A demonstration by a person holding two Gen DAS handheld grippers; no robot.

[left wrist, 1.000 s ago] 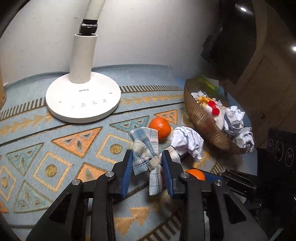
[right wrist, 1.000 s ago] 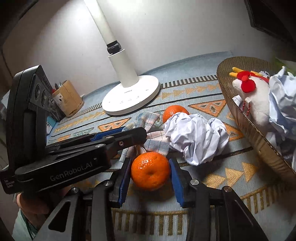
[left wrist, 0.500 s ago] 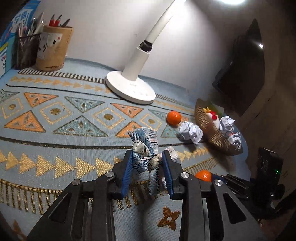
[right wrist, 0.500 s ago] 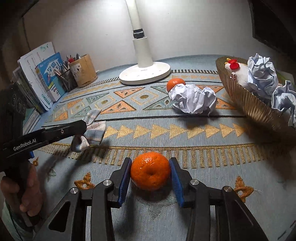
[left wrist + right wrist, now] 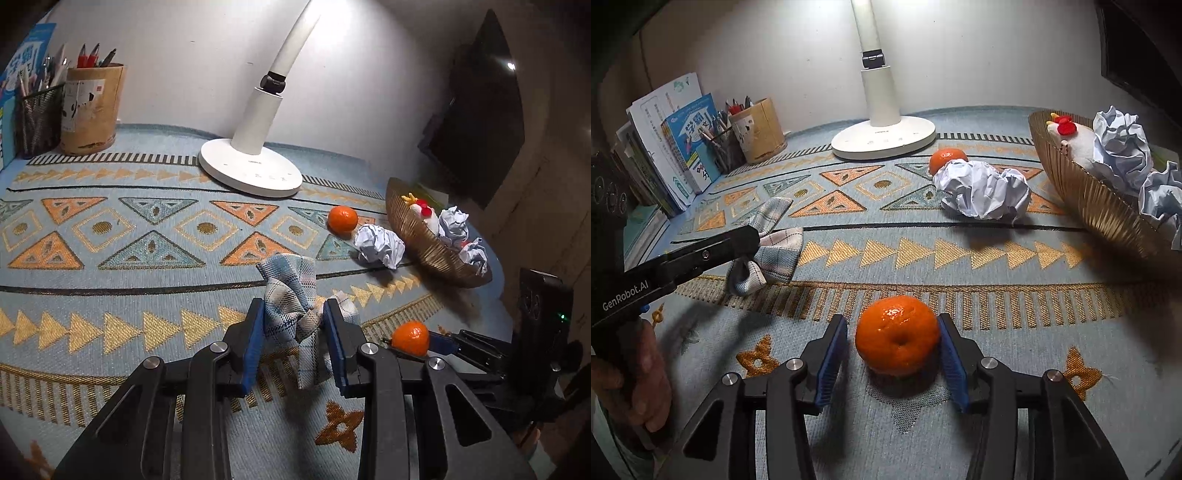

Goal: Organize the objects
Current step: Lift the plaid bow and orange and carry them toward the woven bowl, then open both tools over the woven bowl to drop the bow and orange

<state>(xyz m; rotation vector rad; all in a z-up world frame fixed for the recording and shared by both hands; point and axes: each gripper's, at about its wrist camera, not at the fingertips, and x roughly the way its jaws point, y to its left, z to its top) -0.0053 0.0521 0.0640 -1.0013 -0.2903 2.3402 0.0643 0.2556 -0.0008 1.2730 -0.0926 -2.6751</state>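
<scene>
My left gripper (image 5: 295,325) is shut on a plaid bow tie (image 5: 295,299) and holds it just above the patterned mat; the bow tie also shows in the right wrist view (image 5: 768,243). My right gripper (image 5: 892,347) has opened: a gap shows beside its left pad, and the orange (image 5: 897,338) rests on the mat between the pads. This orange also shows in the left wrist view (image 5: 410,338). A second orange (image 5: 343,219) and a crumpled paper ball (image 5: 378,249) lie near a woven basket (image 5: 417,236).
The basket (image 5: 1086,195) holds a toy chicken (image 5: 1075,144) and paper balls. A white desk lamp (image 5: 255,162) stands at the back. Pen holders (image 5: 88,107) and books (image 5: 676,147) are at the far left. The table edge is to the right.
Both grippers drew back toward the near edge of the mat. The right gripper lowered the orange to the mat and opened around it. The left one kept hold of the bow tie.
</scene>
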